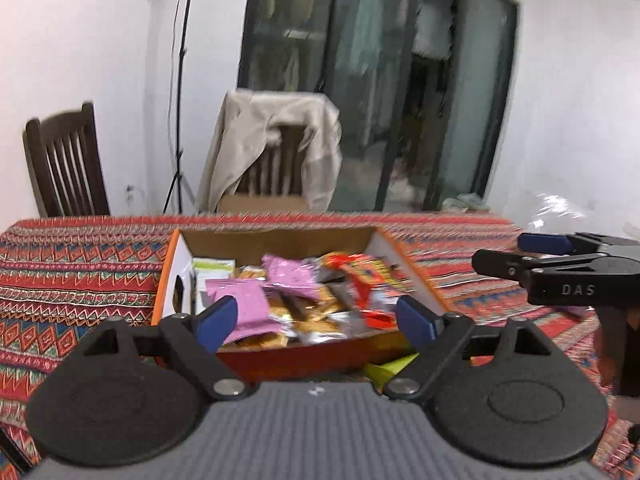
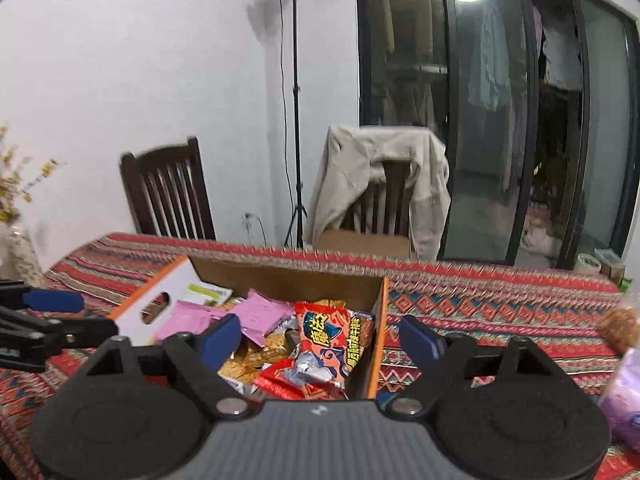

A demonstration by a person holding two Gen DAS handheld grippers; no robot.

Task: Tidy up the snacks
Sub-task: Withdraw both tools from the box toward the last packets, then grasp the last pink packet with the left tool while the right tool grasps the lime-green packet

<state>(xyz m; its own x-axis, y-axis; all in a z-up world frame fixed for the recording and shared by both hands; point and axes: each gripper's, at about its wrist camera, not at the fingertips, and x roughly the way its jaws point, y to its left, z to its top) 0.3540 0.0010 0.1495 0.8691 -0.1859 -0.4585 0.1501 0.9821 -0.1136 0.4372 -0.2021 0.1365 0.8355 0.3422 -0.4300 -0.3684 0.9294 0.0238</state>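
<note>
An open cardboard box (image 1: pixel 280 246) (image 2: pixel 300 280) with orange edges stands on the patterned tablecloth. It is full of snack packets: pink ones (image 1: pixel 250 308) (image 2: pixel 262 312), a red one with printed characters (image 1: pixel 360 276) (image 2: pixel 332 336) and golden ones (image 1: pixel 316 322) (image 2: pixel 248 360). My left gripper (image 1: pixel 318 316) (image 2: pixel 92 316) hovers over the box's near edge, open, with nothing held between its blue pads. My right gripper (image 2: pixel 320 336) (image 1: pixel 500 251) is beside it to the right, over the box's right side, open and holding nothing. A yellow-green packet (image 1: pixel 388 368) lies in front of the box.
Behind the table (image 2: pixel 500 304) stand a dark wooden chair (image 2: pixel 172 192) and a chair draped with a beige jacket (image 2: pixel 380 176), a cardboard box (image 2: pixel 360 242) on its seat. A light stand (image 2: pixel 296 120) and glass doors lie beyond. A purple bag (image 2: pixel 624 400) sits at the right.
</note>
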